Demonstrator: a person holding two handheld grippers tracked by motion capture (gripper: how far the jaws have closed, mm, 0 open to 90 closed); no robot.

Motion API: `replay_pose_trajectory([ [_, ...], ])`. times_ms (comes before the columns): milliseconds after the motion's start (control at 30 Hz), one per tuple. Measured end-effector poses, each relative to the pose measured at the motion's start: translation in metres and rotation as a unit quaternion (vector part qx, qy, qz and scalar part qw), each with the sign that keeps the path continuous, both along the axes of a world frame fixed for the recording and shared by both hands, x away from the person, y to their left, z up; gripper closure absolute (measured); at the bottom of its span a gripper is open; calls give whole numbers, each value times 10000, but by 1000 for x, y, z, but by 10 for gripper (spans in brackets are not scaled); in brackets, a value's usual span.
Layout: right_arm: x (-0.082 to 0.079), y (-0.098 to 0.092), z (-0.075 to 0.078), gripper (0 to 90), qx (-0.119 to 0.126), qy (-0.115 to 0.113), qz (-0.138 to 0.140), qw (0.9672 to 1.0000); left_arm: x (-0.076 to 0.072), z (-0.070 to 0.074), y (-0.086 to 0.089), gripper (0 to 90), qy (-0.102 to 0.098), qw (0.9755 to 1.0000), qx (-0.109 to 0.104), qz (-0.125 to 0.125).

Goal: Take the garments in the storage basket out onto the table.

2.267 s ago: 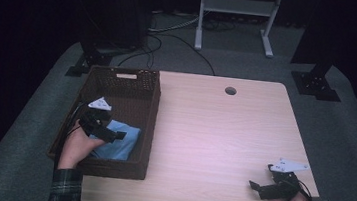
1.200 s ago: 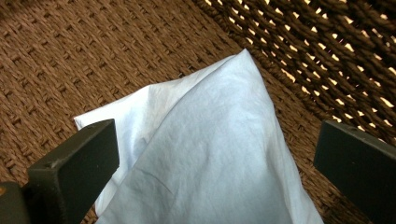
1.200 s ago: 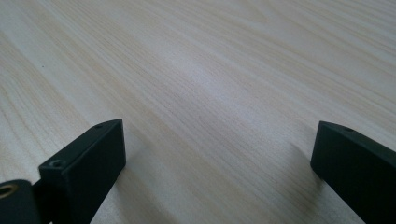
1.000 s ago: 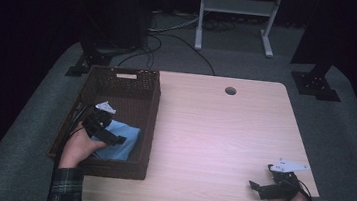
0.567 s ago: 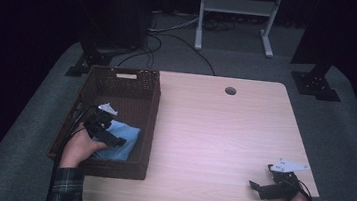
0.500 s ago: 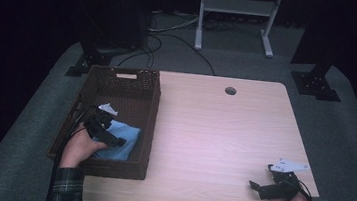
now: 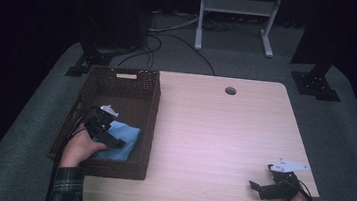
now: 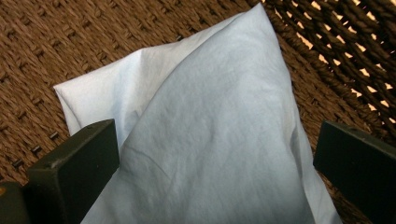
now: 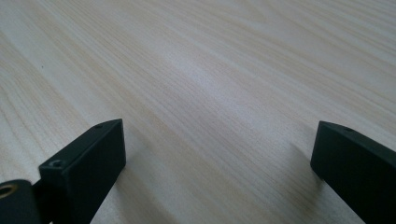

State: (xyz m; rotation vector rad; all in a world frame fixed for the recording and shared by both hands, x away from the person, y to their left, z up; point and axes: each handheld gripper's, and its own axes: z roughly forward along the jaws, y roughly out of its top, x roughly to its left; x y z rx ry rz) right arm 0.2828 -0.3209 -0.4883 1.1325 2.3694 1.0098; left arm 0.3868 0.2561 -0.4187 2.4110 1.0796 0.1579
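The left gripper (image 8: 215,163) is standing with its two black jaws spread wide, one on each side of a raised fold of the pale blue, soft folded cloth (image 8: 205,121), and not yet pinching it. That cloth is lying on the floor of the dark brown woven wicker basket (image 7: 146,127), toward its near end, just beside the right-hand wall.

The likely trouble is a thin grab: if the jaws are closing only on the top layer, the fold may be unrolling as it lifts, and a trailing corner could be snagging the rough weave or dragging the basket wall. Closing too low risks the tips catching the basket floor.

The right gripper (image 9: 215,172) is resting with its jaws spread, holding nothing, over the light wooden table (image 7: 223,130), well apart from the basket.
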Motion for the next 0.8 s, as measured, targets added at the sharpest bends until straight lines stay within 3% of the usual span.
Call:
replay_pose_trajectory([
  [800,0,0,0,22,-5,-2,0,10000,3,-8,-3,0,179,9997,174,83],
])
